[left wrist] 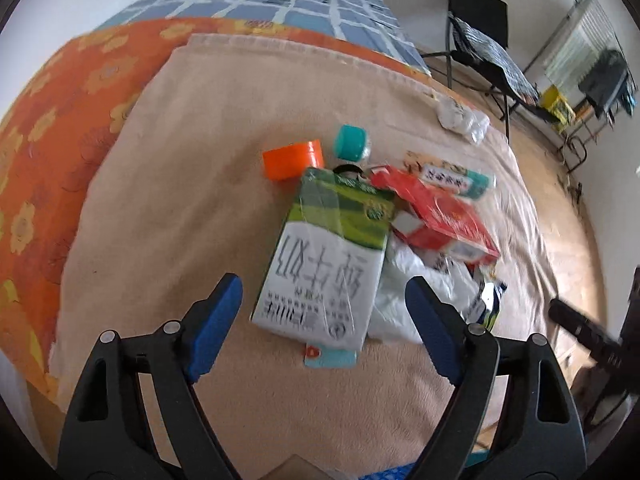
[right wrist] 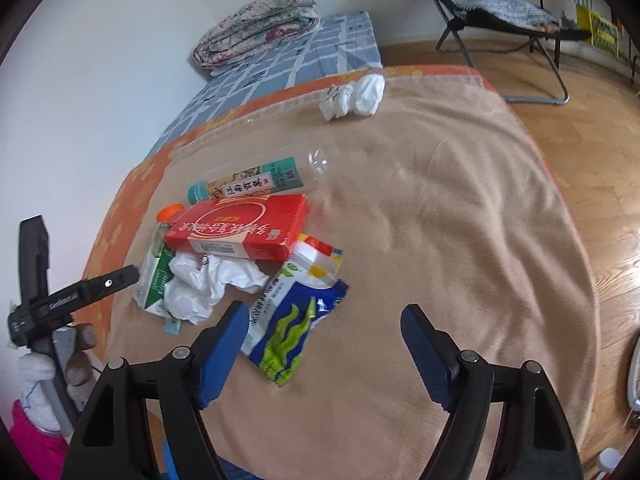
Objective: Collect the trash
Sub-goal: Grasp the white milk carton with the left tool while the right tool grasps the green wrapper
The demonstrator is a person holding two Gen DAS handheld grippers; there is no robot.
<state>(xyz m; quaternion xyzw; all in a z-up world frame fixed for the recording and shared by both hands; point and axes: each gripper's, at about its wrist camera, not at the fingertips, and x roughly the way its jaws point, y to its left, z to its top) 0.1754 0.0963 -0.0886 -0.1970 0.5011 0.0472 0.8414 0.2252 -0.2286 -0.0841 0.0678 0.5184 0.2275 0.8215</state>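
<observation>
Left wrist view looks down over a beige blanket spread on the bed, with the left gripper standing wide, its blue pads apart and pressing on nothing. Between and just ahead of its fingers lies a green-and-white milk carton, flat on the blanket, its near end reaching in between the tips without touching either pad. Beyond the carton's far end sit an orange cap and a teal cap. Toward the right finger there is crumpled white paper, and past that a red box leaning over the pile. Far off to the right, near the blanket's edge, lies a separate wad of white paper. From the right wrist view, the right gripper is likewise wide and holds nothing; bare blanket lies between its tips. Just beside its left finger is a blue-and-green snack wrapper, lying flat. Ahead and to the left of it the red box rests atop the crumpled paper, and behind the box a clear bottle with a teal cap lies on its side. At that view's left edge the other gripper's black frame shows.
</observation>
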